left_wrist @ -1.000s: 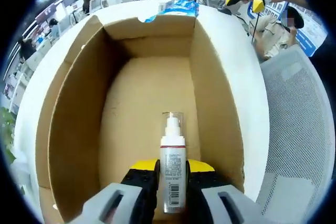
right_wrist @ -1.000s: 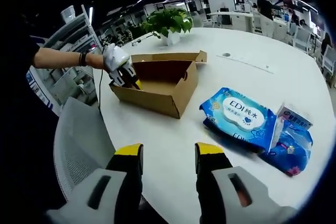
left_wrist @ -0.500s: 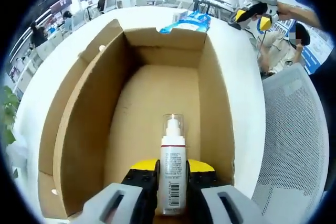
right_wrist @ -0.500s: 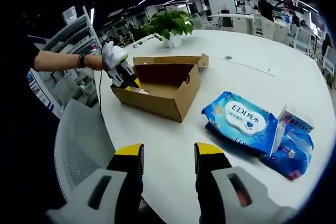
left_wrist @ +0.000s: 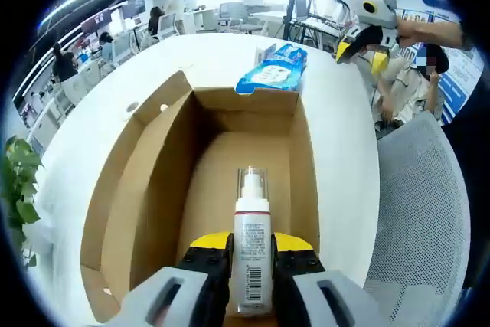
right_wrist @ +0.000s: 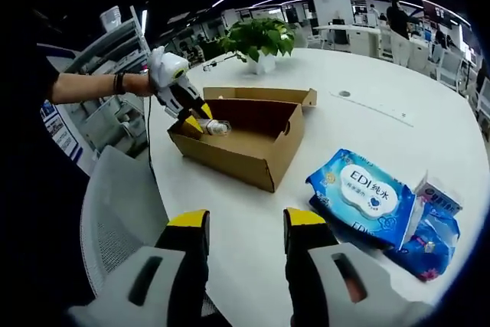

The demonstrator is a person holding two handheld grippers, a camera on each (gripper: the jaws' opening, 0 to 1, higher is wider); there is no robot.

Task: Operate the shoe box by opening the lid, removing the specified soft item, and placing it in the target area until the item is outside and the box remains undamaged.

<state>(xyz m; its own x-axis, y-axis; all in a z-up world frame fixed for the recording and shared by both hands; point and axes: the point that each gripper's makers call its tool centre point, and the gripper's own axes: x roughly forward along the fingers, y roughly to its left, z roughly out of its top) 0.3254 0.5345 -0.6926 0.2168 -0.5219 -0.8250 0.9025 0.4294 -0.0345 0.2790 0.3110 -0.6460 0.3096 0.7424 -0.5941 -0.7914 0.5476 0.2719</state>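
A white spray bottle (left_wrist: 251,254) with a clear cap is clamped between the yellow-tipped jaws of my left gripper (left_wrist: 251,244), held above the open brown cardboard shoe box (left_wrist: 145,189). In the right gripper view the left gripper (right_wrist: 195,116) hovers over the box's near-left corner (right_wrist: 230,155), and the bottle (right_wrist: 217,126) sticks out sideways over the inside. My right gripper (right_wrist: 245,223) is open and holds nothing, well short of the box over the white table (right_wrist: 253,212). It also appears in the left gripper view as the right gripper (left_wrist: 360,55), far right.
A blue wet-wipes pack (right_wrist: 367,189) and a smaller blue pack (right_wrist: 436,201) lie right of the box; the wipes pack (left_wrist: 272,74) sits beyond the box's far end. A potted plant (right_wrist: 260,36) stands at the back. A grey mesh chair (right_wrist: 115,212) is beside the table.
My left gripper has risen with the bottle, so the box looks smaller and lower beneath it. My right gripper stays open and has hardly moved.
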